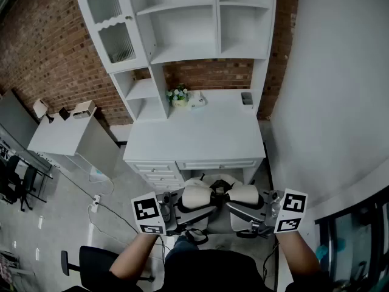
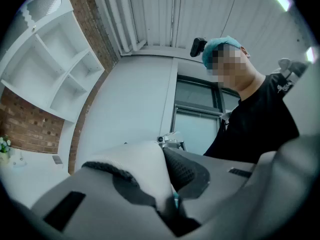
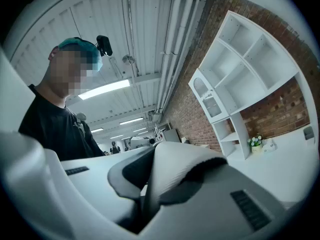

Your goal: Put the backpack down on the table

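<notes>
A white backpack (image 1: 214, 186) with black trim hangs in front of me, below the front edge of the white desk (image 1: 200, 140). My left gripper (image 1: 177, 212) is shut on its left shoulder strap (image 1: 196, 197). My right gripper (image 1: 254, 215) is shut on the right strap (image 1: 244, 194). In the left gripper view the padded white strap (image 2: 145, 171) runs down into the pinch of the left gripper (image 2: 169, 206). The right gripper view shows the other strap (image 3: 177, 171) clamped in the right gripper (image 3: 144, 206). The bag's lower body is hidden by the straps and grippers.
At the desk's back stand a small flower pot (image 1: 178, 96), a white object (image 1: 199, 101) and a small holder (image 1: 247, 98), under a white shelf hutch (image 1: 182, 23). Drawers (image 1: 159, 173) sit beneath. A low white side table (image 1: 61, 132) stands left; a black chair (image 1: 91, 263) is by my legs.
</notes>
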`<state>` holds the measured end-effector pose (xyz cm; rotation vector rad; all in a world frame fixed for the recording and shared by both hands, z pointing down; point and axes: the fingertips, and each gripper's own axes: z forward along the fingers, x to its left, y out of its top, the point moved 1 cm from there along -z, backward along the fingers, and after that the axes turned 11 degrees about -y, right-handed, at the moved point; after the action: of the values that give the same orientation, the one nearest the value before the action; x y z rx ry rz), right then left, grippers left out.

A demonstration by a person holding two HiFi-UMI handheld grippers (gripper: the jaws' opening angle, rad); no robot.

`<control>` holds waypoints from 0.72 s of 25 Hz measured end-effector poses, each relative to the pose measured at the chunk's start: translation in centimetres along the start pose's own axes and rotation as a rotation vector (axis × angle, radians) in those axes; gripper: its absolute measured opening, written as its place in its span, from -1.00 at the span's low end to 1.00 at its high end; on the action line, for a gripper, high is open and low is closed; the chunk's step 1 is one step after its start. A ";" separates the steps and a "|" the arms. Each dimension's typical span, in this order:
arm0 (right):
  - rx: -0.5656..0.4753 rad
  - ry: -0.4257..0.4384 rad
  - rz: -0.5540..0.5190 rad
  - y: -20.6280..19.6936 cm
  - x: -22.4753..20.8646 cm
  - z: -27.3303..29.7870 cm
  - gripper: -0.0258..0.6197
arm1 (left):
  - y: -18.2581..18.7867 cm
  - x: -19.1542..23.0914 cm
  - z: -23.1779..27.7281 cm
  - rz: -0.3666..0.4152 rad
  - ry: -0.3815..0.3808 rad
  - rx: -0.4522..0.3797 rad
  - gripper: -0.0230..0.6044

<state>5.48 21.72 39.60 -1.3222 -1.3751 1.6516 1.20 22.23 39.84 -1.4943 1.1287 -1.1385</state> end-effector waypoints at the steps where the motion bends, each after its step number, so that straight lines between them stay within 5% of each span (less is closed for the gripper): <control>1: 0.001 -0.001 0.002 -0.1 0.0 -0.1 -0.78 | -0.1 -0.1 0.1 0.000 0.003 0.001 -0.75; 18: -0.007 -0.013 0.023 1.4 -3.5 1.8 -0.78 | 0.7 4.0 -0.7 0.010 0.021 0.009 -0.75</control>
<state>5.10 17.56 39.30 -1.3387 -1.3797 1.6747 1.02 18.11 39.87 -1.4715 1.1431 -1.1528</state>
